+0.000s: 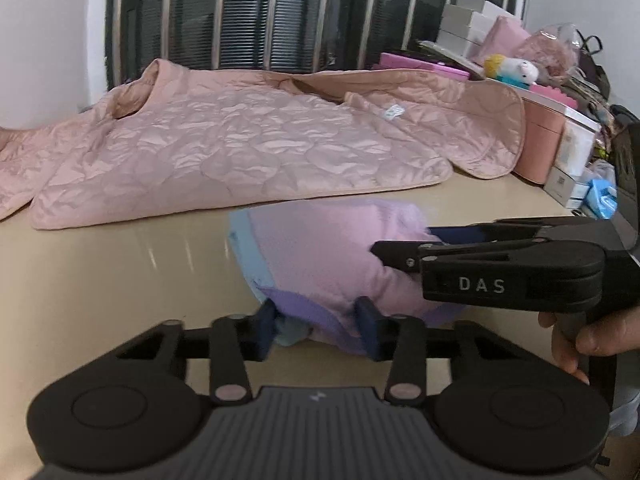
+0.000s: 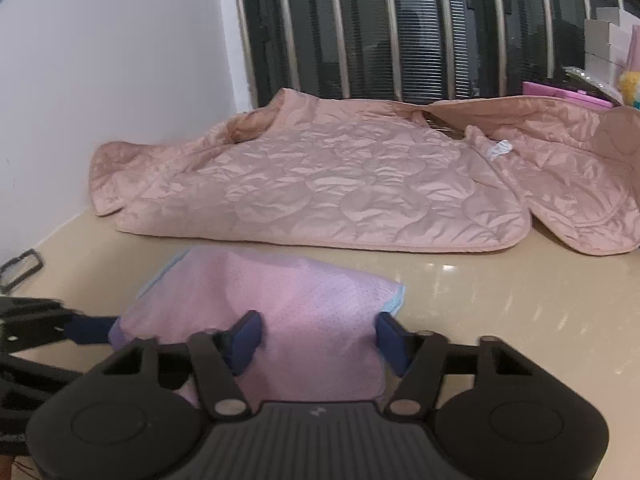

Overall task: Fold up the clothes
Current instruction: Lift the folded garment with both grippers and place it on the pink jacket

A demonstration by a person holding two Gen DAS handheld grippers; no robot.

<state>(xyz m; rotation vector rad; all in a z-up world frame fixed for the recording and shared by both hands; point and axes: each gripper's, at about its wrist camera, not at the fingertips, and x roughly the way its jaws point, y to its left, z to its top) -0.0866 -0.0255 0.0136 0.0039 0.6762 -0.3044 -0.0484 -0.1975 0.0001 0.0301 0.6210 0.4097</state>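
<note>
A small folded pink garment (image 1: 320, 256) with light blue and purple trim lies on the beige table (image 1: 100, 280); it also shows in the right wrist view (image 2: 296, 312). My left gripper (image 1: 318, 328) is open, its blue fingers either side of the garment's near purple edge. My right gripper (image 2: 318, 340) is open, its fingers straddling the garment's near side; in the left wrist view it (image 1: 404, 250) reaches over the garment from the right. A pink quilted jacket (image 1: 240, 148) lies spread out behind, also in the right wrist view (image 2: 340, 184).
Boxes, a pink round container (image 1: 540, 148), a plush toy (image 1: 512, 68) and packets crowd the table's right end. A barred window (image 2: 420, 28) and white wall stand behind. A black frame (image 2: 20, 270) lies at the table's left edge.
</note>
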